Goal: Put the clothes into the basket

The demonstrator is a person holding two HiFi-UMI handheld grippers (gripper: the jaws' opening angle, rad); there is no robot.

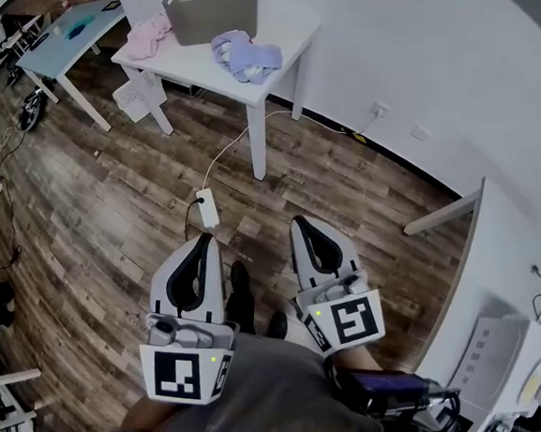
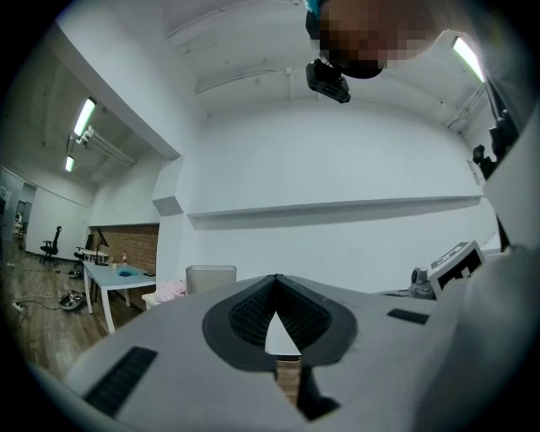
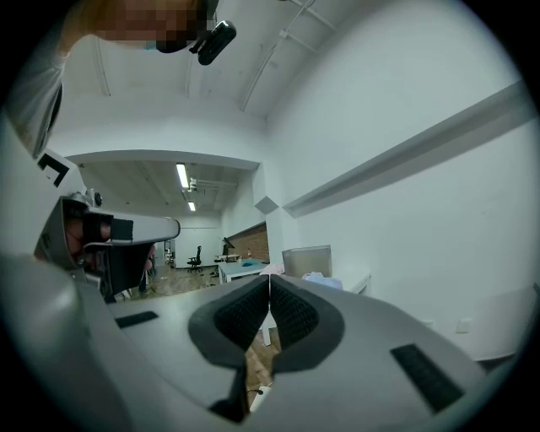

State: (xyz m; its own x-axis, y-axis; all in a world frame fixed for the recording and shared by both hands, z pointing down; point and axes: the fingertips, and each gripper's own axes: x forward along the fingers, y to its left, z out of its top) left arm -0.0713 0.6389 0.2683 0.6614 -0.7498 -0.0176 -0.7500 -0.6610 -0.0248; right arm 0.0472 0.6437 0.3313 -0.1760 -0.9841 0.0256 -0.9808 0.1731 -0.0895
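A grey basket (image 1: 214,6) stands at the back of a white table (image 1: 286,33) far ahead. A pink garment (image 1: 147,38) lies to its left and a lavender garment (image 1: 245,56) in front of it, both on the tabletop. My left gripper (image 1: 205,238) and right gripper (image 1: 300,222) are held close to my body, well short of the table, both shut and empty. In the left gripper view the left gripper (image 2: 276,277) points level toward the basket (image 2: 211,277) and pink garment (image 2: 171,289). In the right gripper view the right gripper (image 3: 269,277) faces the basket (image 3: 306,260) and lavender garment (image 3: 322,279).
Wood floor lies between me and the table, with a white power adapter (image 1: 207,207) and its cable on it. A second table (image 1: 65,33) stands at the far left. A white desk (image 1: 501,268) with a white machine (image 1: 502,372) is close on my right.
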